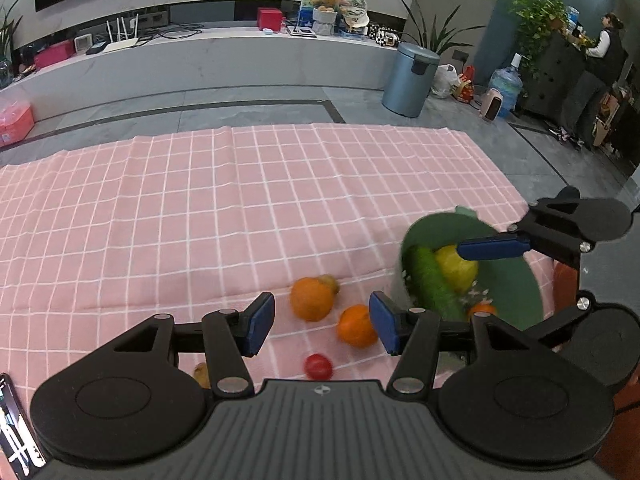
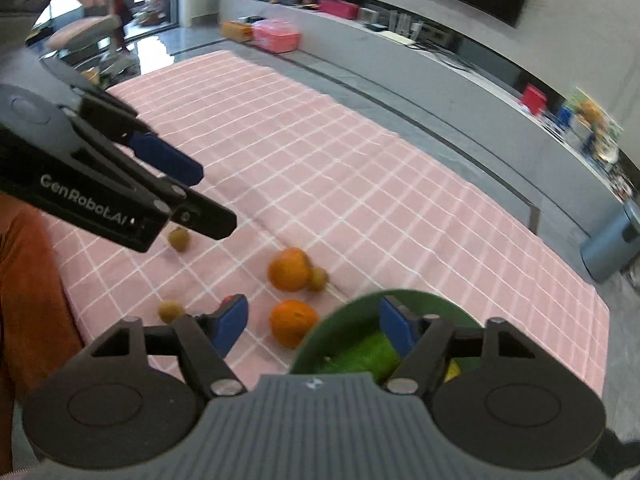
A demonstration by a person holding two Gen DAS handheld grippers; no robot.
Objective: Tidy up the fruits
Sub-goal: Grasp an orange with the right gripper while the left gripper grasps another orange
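A green bowl (image 1: pixel 516 280) sits on the pink checked cloth (image 1: pixel 200 208) and holds a cucumber (image 1: pixel 430 280), a yellow fruit (image 1: pixel 456 268) and a small orange (image 1: pixel 482 309). Two oranges (image 1: pixel 311 298) (image 1: pixel 356 326), a red tomato (image 1: pixel 319 366) and small brown fruits (image 1: pixel 329 282) lie loose left of it. My left gripper (image 1: pixel 322 322) is open and empty above the loose oranges. My right gripper (image 2: pixel 313 322) is open and empty over the bowl's (image 2: pixel 404 298) left rim, near an orange (image 2: pixel 293 322). It also shows in the left wrist view (image 1: pixel 492 249).
More brown fruits (image 2: pixel 179 239) (image 2: pixel 171 311) lie on the cloth (image 2: pixel 360 184) at the left. A low grey counter (image 1: pixel 224 60) with clutter runs behind, a metal bin (image 1: pixel 410 80) stands at its right. A phone (image 1: pixel 14 432) lies at the near left edge.
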